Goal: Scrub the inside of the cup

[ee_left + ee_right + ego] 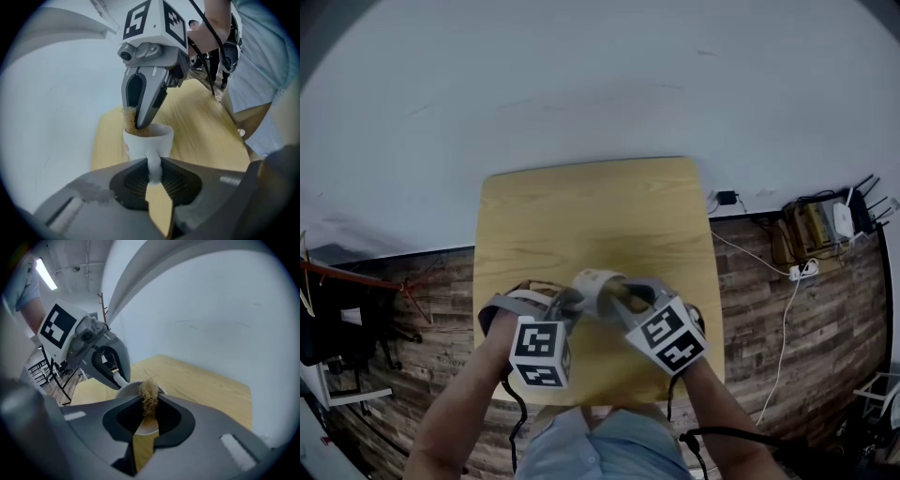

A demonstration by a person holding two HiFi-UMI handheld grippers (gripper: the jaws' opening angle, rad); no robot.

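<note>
Cup (595, 284) sits over the near-centre of the table (581, 202), between both grippers; can't tell if the base is down on the wood or just off it. L gripper (569, 302) has its jaws closed narrow on the handle (153, 165), pads either side of the loop, cup body straight ahead with the mouth up. R gripper (150, 412) has its jaws pinched on a tan fibrous scrubber (149, 391), tips angled down into the cup mouth and fibres against the inner wall near the rim. Handling, my read: looks like glazed ceramic, so stiff, brittle and slick on the pads, moderate wt. The handle is the only thin feature the jaws can close on, so it's the right hold, but it's off-centre, and side load from scrubbing will prob try to swing the body about the pads. Better to keep scrub force directed toward the handle side or downward, and rest the base on the table if poss. The rim is the chip risk if R's hard tips knock it. Scrubber looks soft and springy, squashes easily, low risk to the glaze, but it may slip from the pinch if it drags on the wall.
</note>
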